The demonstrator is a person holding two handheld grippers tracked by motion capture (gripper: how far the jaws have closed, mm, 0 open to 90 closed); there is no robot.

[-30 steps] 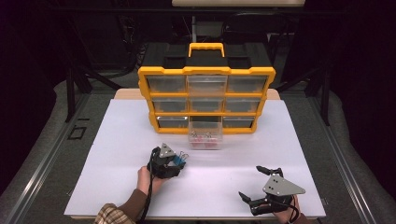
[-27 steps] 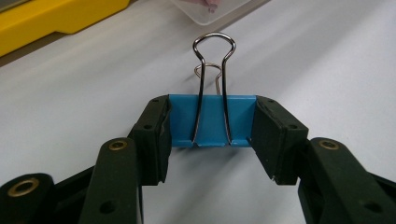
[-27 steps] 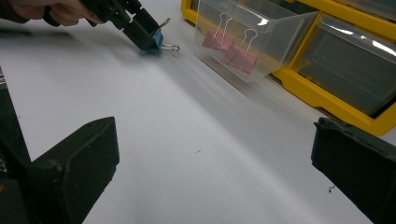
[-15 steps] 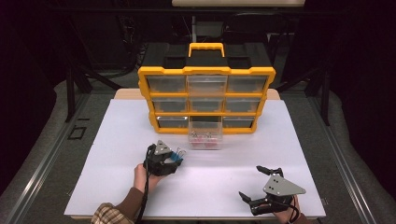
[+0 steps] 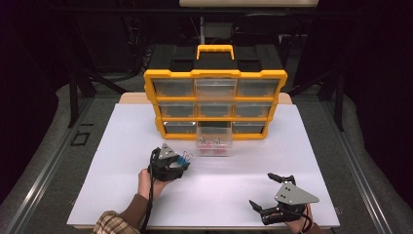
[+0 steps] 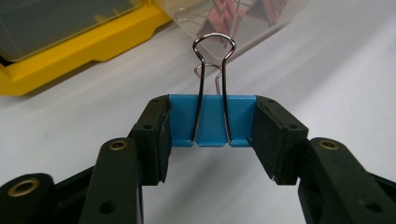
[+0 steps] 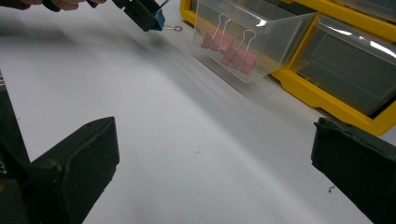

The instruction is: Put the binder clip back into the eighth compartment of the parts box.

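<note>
A blue binder clip with silver wire handles sits clamped between the pads of my left gripper, held just above the white tabletop; the same clip and left gripper appear left of centre in the high view. In front of the yellow organizer, a clear drawer stands pulled out, with pink binder clips inside. My right gripper rests near the front right of the table, open and empty, its two black pads spread wide. The blue clip is also seen from there.
The white board covers the table, with bare room across its middle and left. The organizer with its black and yellow handle stands at the back centre. Dark floor and stand legs surround the table.
My left gripper with the blue clip has shifted slightly to the left and back. The right gripper has stayed where it was.
</note>
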